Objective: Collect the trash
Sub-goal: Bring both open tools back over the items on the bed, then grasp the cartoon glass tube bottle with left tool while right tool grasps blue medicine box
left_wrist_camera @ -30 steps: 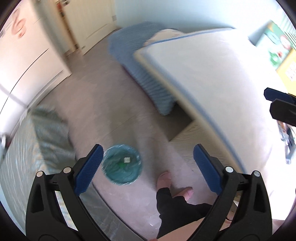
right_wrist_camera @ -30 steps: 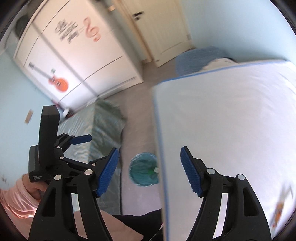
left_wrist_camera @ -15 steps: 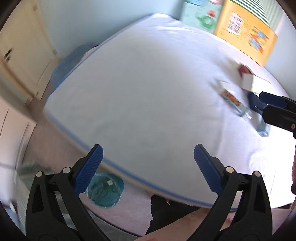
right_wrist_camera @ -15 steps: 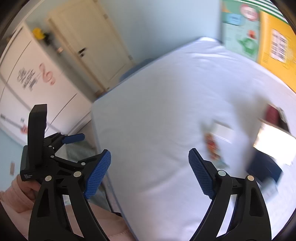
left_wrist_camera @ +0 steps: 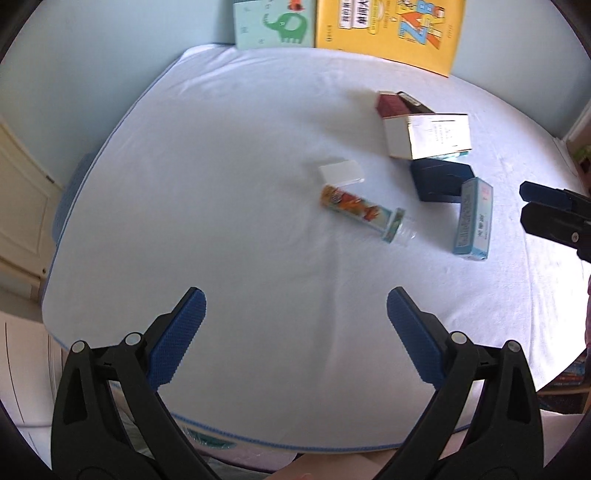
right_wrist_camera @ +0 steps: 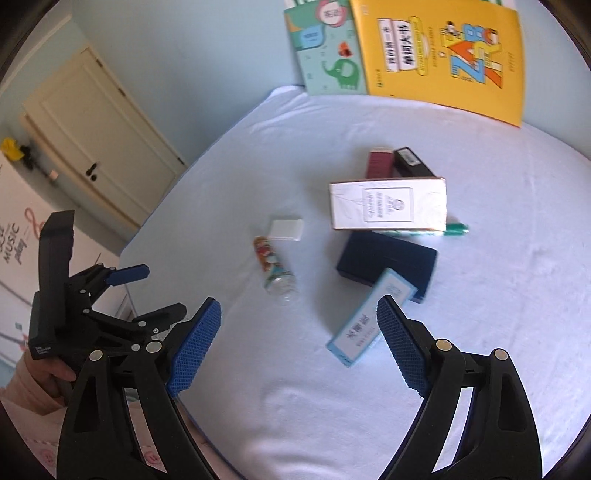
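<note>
Change since a second ago: both views have swung up from the floor and the bin to the top of the bed (left_wrist_camera: 207,192). The bin is now all but hidden, a green sliver under the bed's near edge in the left view. Judged meaning: one drop is finished and the next pick is being lined up.

Left tongs (left_wrist_camera: 295,339): wide, empty, over bare sheet near the front edge.
Right tongs (right_wrist_camera: 298,341): wide, empty, nearest the light-blue box.

Trash on the bed, right of centre, counted:
- Bottle (left_wrist_camera: 364,214), one; clear plastic, lying down, printed label, no cap visible.
- White pad (left_wrist_camera: 340,172), one; small, just beyond the bottle.
- Light-blue box (right_wrist_camera: 371,317), one; long, nearest the right tongs, one end on or against the navy box.
- Navy box (right_wrist_camera: 388,260), one; flat.
- White box (right_wrist_camera: 388,205), one; largest.
- Green pen (right_wrist_camera: 456,229), one; poking out from under the white box.
- Maroon box (right_wrist_camera: 379,164), one; far side.
- Black box (right_wrist_camera: 412,160), one; beside the maroon.

Not trash, by judgement: books (left_wrist_camera: 384,26), two, propped against the far wall.
</note>
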The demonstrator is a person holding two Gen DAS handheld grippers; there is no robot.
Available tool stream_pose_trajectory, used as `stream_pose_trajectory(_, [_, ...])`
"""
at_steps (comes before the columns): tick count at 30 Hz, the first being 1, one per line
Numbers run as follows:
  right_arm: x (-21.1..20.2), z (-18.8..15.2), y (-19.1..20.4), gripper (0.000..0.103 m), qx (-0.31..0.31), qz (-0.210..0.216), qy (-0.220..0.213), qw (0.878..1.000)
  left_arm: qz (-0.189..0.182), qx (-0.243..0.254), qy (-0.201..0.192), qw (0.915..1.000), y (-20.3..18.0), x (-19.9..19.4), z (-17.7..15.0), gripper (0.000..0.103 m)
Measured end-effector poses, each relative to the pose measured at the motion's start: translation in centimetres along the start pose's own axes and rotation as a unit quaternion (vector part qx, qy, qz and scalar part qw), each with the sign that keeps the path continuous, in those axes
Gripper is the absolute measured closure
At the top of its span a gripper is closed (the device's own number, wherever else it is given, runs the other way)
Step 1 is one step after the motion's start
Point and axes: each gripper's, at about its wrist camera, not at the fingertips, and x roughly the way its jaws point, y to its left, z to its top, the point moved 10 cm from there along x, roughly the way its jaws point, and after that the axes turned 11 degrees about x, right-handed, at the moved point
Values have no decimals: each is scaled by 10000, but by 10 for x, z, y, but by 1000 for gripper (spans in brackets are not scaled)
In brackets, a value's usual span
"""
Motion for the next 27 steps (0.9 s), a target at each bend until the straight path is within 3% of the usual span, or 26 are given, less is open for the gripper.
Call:
stream_pose_trajectory(10, [5, 2, -38, 17, 600, -240, -71, 9979, -314, 446, 65, 9985, -35, 33, 51, 7])
stream_pose_trajectory(27, [26, 7, -60, 18, 1013, -385, 62, 9941, -519, 622, 284, 9963, -52, 60, 75, 7])
